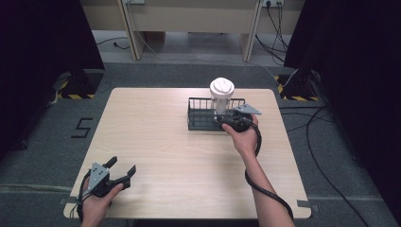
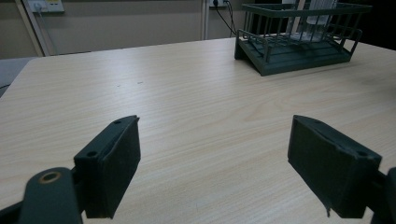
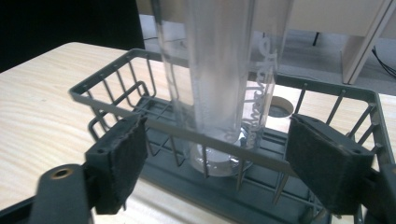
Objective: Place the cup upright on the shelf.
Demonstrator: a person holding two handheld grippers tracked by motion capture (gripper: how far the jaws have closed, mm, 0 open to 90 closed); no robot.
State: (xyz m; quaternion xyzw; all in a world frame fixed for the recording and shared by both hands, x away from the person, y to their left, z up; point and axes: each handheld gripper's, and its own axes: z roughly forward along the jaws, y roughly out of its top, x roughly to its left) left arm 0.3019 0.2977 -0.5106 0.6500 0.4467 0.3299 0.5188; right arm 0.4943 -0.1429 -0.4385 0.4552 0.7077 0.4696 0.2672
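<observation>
- The bottle (image 1: 222, 94) stands upright in the rack (image 1: 198, 124) at the far right part of the table (image 1: 156, 142); its long axis is vertical.
- In the right gripper view the bottle (image 3: 224, 70) lies straight ahead of the jaws, beyond the rack's near rail (image 3: 187, 130), with its base on the rack floor.
- The right gripper (image 1: 232, 118) sits at the rack's near side, much the nearer of the two; its jaws are spread wide, one to each side of the bottle, touching nothing that can be seen.
- The left gripper (image 1: 120, 172) rests at the table's near left corner, well apart from the rack, jaws likewise spread and empty.
- The bottle is a clear, smooth cylinder with pale lettering down its side and a white ribbed lid; probably slippery plastic.
- The rack is dark grey, made of thin wire-like bars.
- The table is pale wood-grain laminate.
- The jaw pads (image 3: 122, 158) are black and ridged.
</observation>
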